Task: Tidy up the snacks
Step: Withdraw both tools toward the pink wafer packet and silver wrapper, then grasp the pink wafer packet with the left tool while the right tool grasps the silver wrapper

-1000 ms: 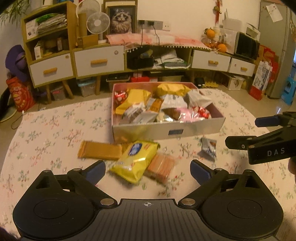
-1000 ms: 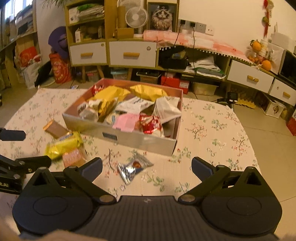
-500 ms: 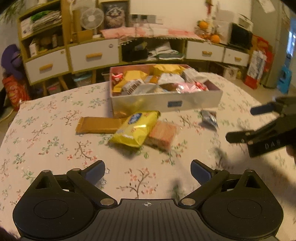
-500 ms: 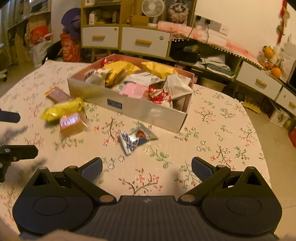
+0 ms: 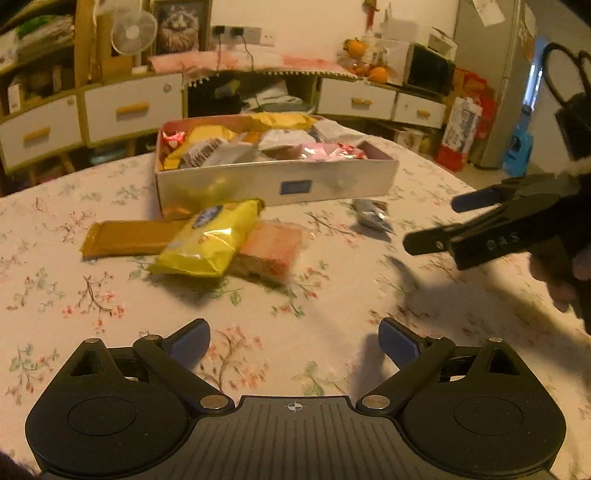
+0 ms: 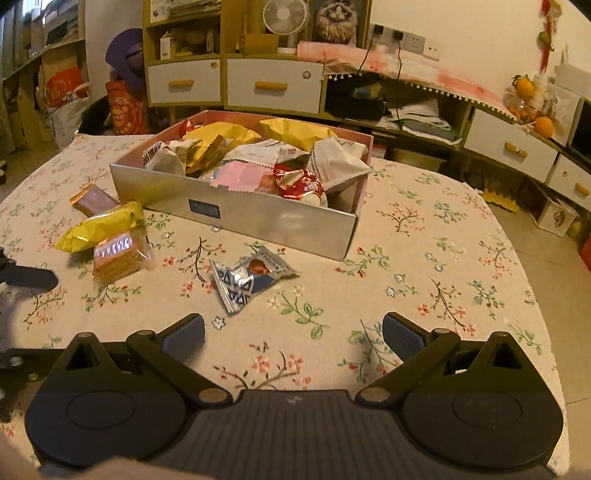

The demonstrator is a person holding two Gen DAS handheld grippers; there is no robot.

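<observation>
A silver box [image 5: 332, 186] [image 6: 258, 216] packed with several snack packets stands mid-table. Before it lie a brown bar [image 5: 129, 236] [image 6: 94, 199], a yellow bag [image 5: 210, 238] [image 6: 101, 227], an orange cracker pack [image 5: 271, 249] [image 6: 116, 254] and a silver-blue packet [image 5: 369, 216] [image 6: 251, 277]. My left gripper [image 5: 293, 341] hovers open over the cloth, short of the yellow bag. My right gripper [image 6: 293, 336] [image 5: 436, 225] is open, just short of the silver-blue packet. Neither holds anything.
The round table wears a floral cloth [image 6: 424, 258], whose edge drops off to the right. Behind stand white-drawered cabinets [image 6: 273, 86], a fan [image 6: 284, 16] and shelves. A hand [image 5: 561, 280] grips the right tool.
Both grippers have dropped lower and moved in toward the loose snacks, which now look larger. No snack has moved. Both stay open.
</observation>
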